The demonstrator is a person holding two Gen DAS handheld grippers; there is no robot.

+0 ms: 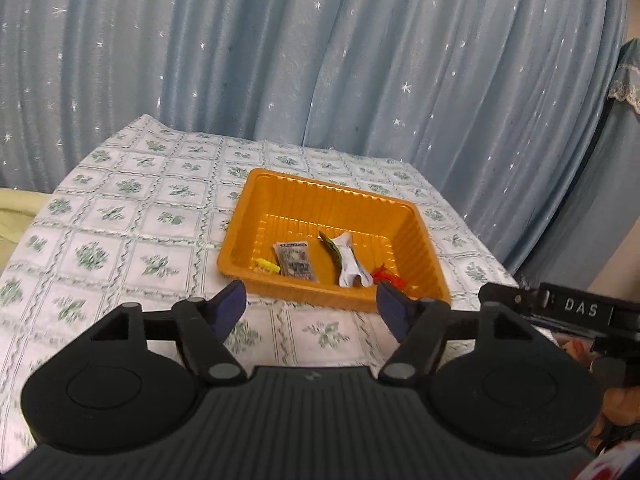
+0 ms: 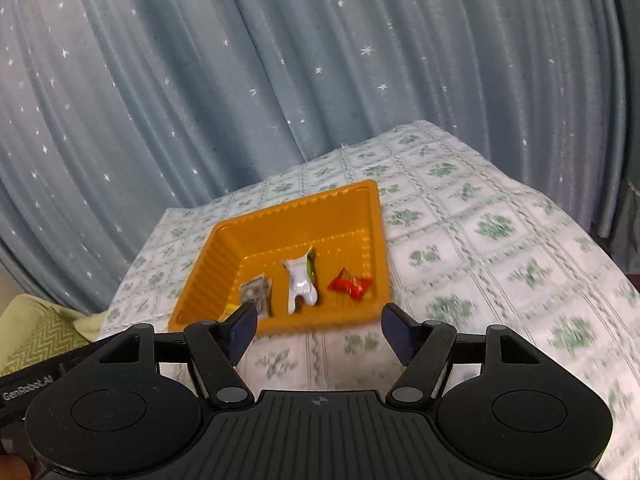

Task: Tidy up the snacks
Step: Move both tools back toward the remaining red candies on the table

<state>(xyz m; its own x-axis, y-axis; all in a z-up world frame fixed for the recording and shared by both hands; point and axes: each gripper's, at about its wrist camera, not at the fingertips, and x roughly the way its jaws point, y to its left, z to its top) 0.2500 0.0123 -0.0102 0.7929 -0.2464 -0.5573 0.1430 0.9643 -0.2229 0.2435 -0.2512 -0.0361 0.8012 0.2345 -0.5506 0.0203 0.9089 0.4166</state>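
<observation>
In the left wrist view, the orange plastic tray [image 1: 280, 196] sits a little right of centre on the bench [image 1: 120, 240], which is covered by a white cloth printed with green floral squares, and the snacks lie gathered along the tray's near side: a small yellow piece [image 1: 267, 266] at the left, a grey printed sachet [image 1: 295, 259] beside it, a green wrapper [image 1: 333, 249] touching a white crumpled packet [image 1: 351, 261], and a red wrapper [image 1: 387, 277] at the right, partly hidden behind a blue pad. The left tongs [image 1: 310, 307] stand spread in the lower middle of the frame, with nothing between the pads and only cloth showing in the gap. The body of the other tool shows at the right edge. In the right wrist view, somewhat blurred, the same tray [image 2: 288, 216] lies left of centre, and the sachet [image 2: 256, 291], the white packet [image 2: 299, 283] with a sliver of green wrapper [image 2: 309, 267] behind it, and the red wrapper [image 2: 351, 285] rest inside it. The right tongs [image 2: 318, 326] are likewise spread and empty, short of the tray's near rim. No loose snack shows on the cloth in either view, so the sorting appears essentially finished; what remains, if anything, would lie outside these frames, and that cannot be told. A pale blue curtain [image 2: 200, 80] with white stars fills the background.
</observation>
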